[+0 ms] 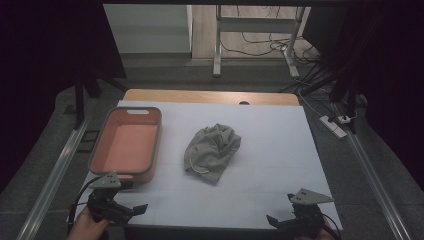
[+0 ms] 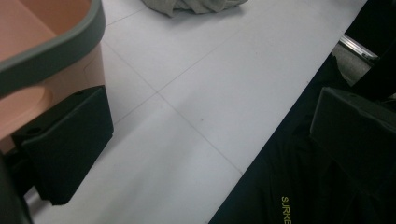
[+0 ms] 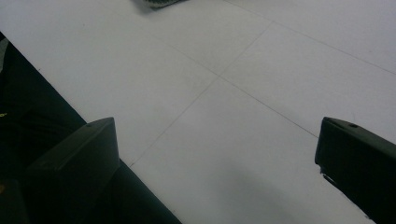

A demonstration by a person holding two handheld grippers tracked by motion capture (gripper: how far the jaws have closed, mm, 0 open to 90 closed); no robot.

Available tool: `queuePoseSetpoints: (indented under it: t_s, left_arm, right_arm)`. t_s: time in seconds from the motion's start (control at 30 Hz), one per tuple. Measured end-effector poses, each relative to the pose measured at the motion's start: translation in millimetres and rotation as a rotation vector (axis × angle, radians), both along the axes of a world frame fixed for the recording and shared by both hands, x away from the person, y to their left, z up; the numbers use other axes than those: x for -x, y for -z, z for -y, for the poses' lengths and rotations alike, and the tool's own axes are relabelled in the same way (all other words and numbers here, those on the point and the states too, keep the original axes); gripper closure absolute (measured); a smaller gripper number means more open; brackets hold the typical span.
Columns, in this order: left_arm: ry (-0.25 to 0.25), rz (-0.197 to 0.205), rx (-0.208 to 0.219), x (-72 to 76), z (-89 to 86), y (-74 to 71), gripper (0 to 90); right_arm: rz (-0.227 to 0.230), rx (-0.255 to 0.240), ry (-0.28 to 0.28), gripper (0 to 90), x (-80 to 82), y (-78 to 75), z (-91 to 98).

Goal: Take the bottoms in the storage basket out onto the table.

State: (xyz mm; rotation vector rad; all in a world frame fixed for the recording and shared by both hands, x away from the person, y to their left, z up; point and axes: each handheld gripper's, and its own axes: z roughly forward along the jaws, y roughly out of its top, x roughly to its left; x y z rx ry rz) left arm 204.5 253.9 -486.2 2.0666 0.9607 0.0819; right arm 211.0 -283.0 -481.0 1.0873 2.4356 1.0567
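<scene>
High view | crumpled grey cloth (image 1: 212,152) mid-table | left claw (image 1: 131,210) spread | right claw (image 1: 280,222) spread

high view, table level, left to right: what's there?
Left gripper and orange basket at the left (they share the same span, gripper nearer) → crumpled grey cloth mid-table → right gripper at the near right edge. Both grippers have their fingers spread and hold nothing.
</scene>
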Motion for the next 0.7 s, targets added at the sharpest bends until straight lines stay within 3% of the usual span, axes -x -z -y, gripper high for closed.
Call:
queuePoseSetpoints:
  t_s: [0.5,0.7]
  left_arm:
    - [-0.069,-0.015,0.0,13.2,-20.8,13.9,0.0]
    - [-0.093,0.003,0.016,18.8,-28.0,12.9,0.0]
  right_arm:
    - [-0.001,0.008,0.003,0.0,0.1,-0.2,-1.0]
    - [-0.001,0.005,0.004,0.0,-0.1,0.0,-0.5]
